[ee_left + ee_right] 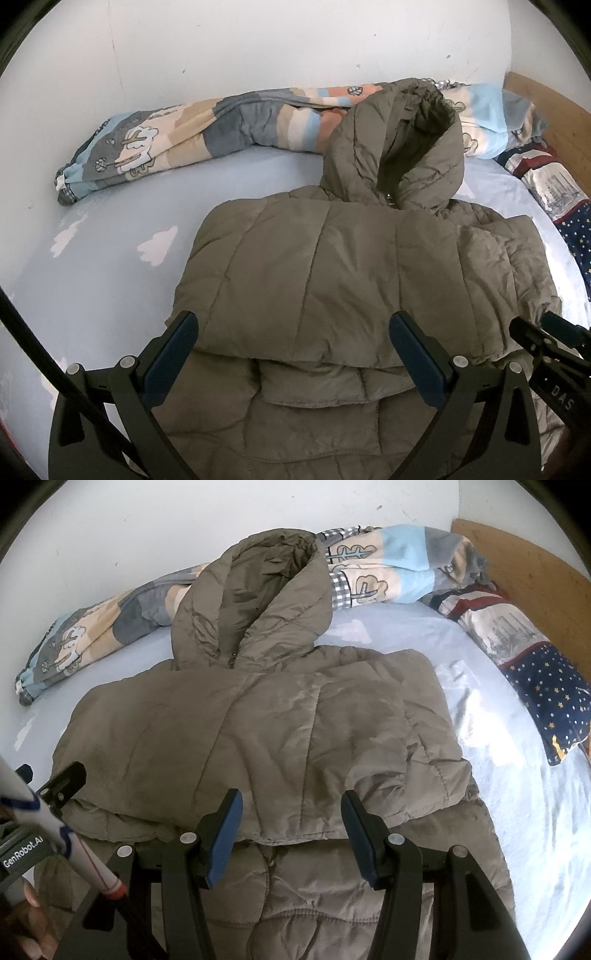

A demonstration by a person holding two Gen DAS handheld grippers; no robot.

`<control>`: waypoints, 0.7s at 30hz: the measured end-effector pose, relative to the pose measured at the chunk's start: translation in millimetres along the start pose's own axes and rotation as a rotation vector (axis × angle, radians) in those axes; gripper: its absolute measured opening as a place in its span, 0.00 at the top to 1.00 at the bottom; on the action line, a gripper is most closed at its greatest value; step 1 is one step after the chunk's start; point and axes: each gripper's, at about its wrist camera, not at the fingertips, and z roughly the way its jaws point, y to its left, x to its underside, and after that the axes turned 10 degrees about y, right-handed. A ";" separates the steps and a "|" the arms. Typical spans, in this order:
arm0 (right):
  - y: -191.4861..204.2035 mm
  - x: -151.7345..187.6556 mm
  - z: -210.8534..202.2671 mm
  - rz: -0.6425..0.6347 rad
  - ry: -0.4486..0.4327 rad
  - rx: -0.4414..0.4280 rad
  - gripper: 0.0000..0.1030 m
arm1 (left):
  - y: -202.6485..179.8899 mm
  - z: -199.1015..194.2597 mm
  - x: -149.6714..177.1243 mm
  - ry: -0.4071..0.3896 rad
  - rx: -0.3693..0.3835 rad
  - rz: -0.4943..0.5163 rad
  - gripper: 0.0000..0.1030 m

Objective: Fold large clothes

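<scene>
Left wrist | jacket (314,266) on bed sheet (110,277) | white wall (258,44) | both jaws wide, empty

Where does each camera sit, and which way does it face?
Left wrist: on the left tool, facing down over the olive puffer jacket toward the wall; its own open fingers and the right tool's tip show.
Right wrist: on the right tool, same direction; its open fingers, the left tool and a hand show.
Both share jacket, patterned quilt, bed sheet.
</scene>
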 end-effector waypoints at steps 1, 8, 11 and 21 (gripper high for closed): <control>-0.4 0.0 0.5 0.001 0.002 -0.003 0.43 | 0.0 -0.2 0.3 0.000 -0.001 0.003 0.00; -4.1 0.8 23.1 0.031 0.093 -0.040 0.43 | 1.4 -2.8 0.1 -0.003 -0.001 0.003 0.00; -4.3 1.1 27.0 0.028 0.108 -0.044 0.42 | 4.9 -4.8 -1.7 -0.002 0.007 -0.002 0.00; -19.2 1.8 -7.6 0.045 0.022 -0.074 0.42 | 30.8 -26.2 -11.8 -0.004 0.054 -0.080 0.00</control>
